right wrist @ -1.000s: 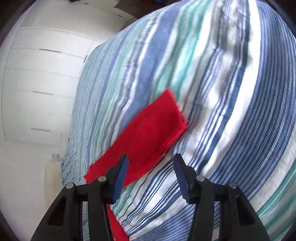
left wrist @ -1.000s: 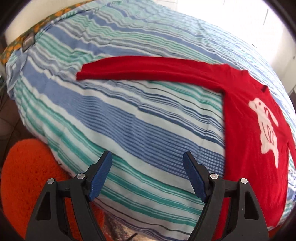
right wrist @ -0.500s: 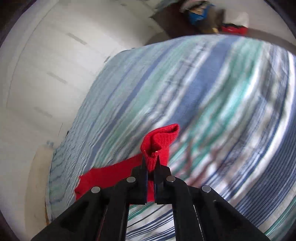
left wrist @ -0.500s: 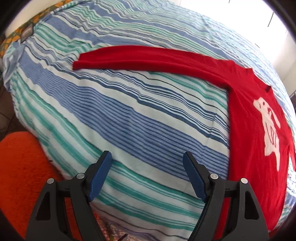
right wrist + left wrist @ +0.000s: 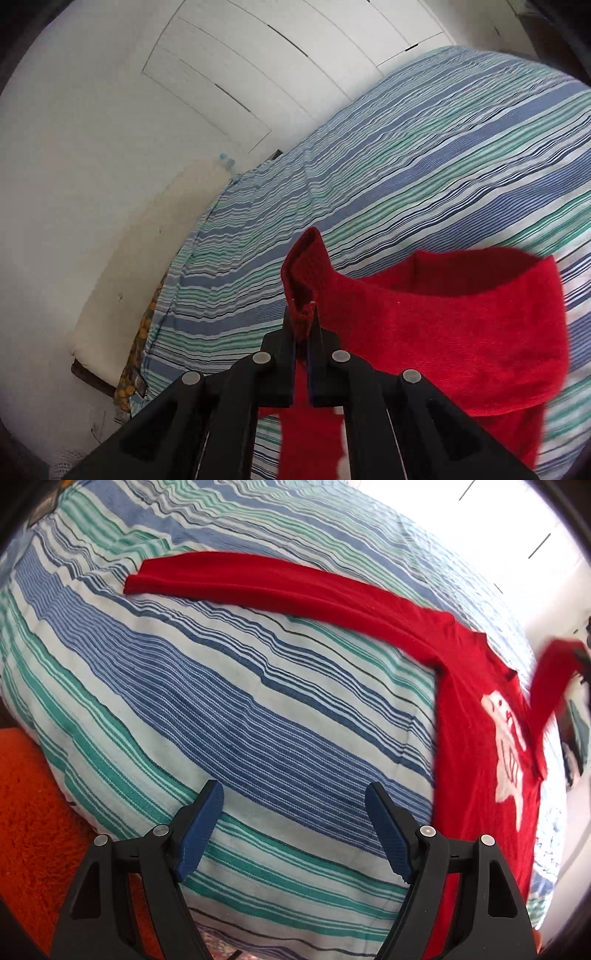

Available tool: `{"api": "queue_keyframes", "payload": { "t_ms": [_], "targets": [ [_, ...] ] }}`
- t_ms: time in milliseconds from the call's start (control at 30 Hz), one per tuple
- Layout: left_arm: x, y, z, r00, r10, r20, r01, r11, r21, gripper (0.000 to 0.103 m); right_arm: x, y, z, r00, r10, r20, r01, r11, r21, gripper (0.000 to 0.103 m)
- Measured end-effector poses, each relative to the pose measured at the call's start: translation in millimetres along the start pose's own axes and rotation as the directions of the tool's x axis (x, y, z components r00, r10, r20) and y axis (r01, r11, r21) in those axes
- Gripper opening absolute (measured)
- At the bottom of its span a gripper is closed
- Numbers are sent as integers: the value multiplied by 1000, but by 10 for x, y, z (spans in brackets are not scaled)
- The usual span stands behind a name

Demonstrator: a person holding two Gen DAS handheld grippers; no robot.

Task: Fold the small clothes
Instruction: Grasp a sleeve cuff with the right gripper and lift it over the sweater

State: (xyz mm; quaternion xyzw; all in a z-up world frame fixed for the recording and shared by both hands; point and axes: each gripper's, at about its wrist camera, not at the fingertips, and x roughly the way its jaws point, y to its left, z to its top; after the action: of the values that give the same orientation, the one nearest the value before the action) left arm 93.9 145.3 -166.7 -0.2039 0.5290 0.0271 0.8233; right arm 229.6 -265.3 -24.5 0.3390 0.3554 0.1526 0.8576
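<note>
A small red long-sleeved sweater [image 5: 476, 716] with a white figure on its chest lies flat on the striped bedspread [image 5: 229, 686]. One sleeve [image 5: 258, 579] stretches out to the far left. My left gripper [image 5: 293, 823] is open and empty, above the near edge of the bed, to the left of the sweater's body. My right gripper [image 5: 302, 314] is shut on the cuff [image 5: 304, 266] of the other sleeve and holds it lifted above the sweater's body [image 5: 461, 332]. That lifted sleeve [image 5: 550, 679] also shows blurred at the right of the left wrist view.
An orange shaggy rug [image 5: 33, 819] lies on the floor below the bed's near edge. White wardrobe doors [image 5: 280, 62] stand behind the bed. A cream pad [image 5: 144, 266] and a patterned cloth [image 5: 144, 332] lie along the bed's far side.
My right gripper closed on the sleeve cuff and lifted it, carrying it over the sweater's body. My left gripper stayed open and shifted a little over the bed.
</note>
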Motion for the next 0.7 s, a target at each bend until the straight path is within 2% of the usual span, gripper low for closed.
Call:
{"api": "queue_keyframes", "payload": {
  "t_ms": [67,167,200,233,267,300,333,433,467,500,533,567,600,633,667,700],
  "targets": [
    [5,-11,-4,1000,4,-4,-4,1000,9,81,439,114,-192,999,-15,-39,14,999,-31,4],
    [15,-38,-16,1000,15,-8,-15,1000,24,81,1059,196,-514,985,-116,-127,98,985,-144,8],
    [22,-42,-11,1000,18,-8,-17,999,27,81,1214,147,-622,972,-147,-184,115,978,-171,15],
    [26,-48,-14,1000,20,-9,-19,999,28,81,1336,44,-748,954,-167,-250,122,975,-186,39],
    [27,-49,-15,1000,21,-11,-20,999,29,81,1386,-43,-834,938,-151,-312,98,979,-178,60],
    [30,-42,-13,1000,22,-12,-21,999,28,81,1402,-75,-890,930,-99,-353,47,987,-154,62],
    [37,-45,-10,1000,23,-13,-22,999,28,82,1327,-108,-886,932,-44,-361,-4,991,-132,62],
    [83,-81,10,999,33,-19,-32,999,34,84,986,-255,-706,946,69,-317,-97,992,-76,62],
    [91,-103,5,999,40,-19,-39,998,40,84,884,-381,-624,951,63,-303,-87,994,-66,62],
    [100,-116,3,999,48,-19,-47,998,48,84,797,-477,-530,957,21,-289,-42,997,-67,62],
    [104,-134,-3,998,57,-17,-56,997,59,84,672,-666,-443,962,-53,-269,35,997,-73,62],
    [102,-140,-11,998,62,-15,-61,996,66,84,550,-914,-365,955,-160,-248,144,986,-80,62],
    [99,-142,-17,998,65,-14,-64,996,70,84,431,-1202,-302,926,-294,-237,283,956,-80,62],
    [93,-138,-24,998,65,-13,-64,995,70,84,301,-1528,-267,875,-418,-243,415,907,-64,62],
    [92,-132,-25,998,65,-13,-64,996,70,84,168,-1804,-231,838,-487,-246,495,868,-32,53],
    [91,-128,-25,998,65,-12,-64,996,69,84,-29,-1999,-202,839,-495,-228,509,861,6,46]
  ]
}}
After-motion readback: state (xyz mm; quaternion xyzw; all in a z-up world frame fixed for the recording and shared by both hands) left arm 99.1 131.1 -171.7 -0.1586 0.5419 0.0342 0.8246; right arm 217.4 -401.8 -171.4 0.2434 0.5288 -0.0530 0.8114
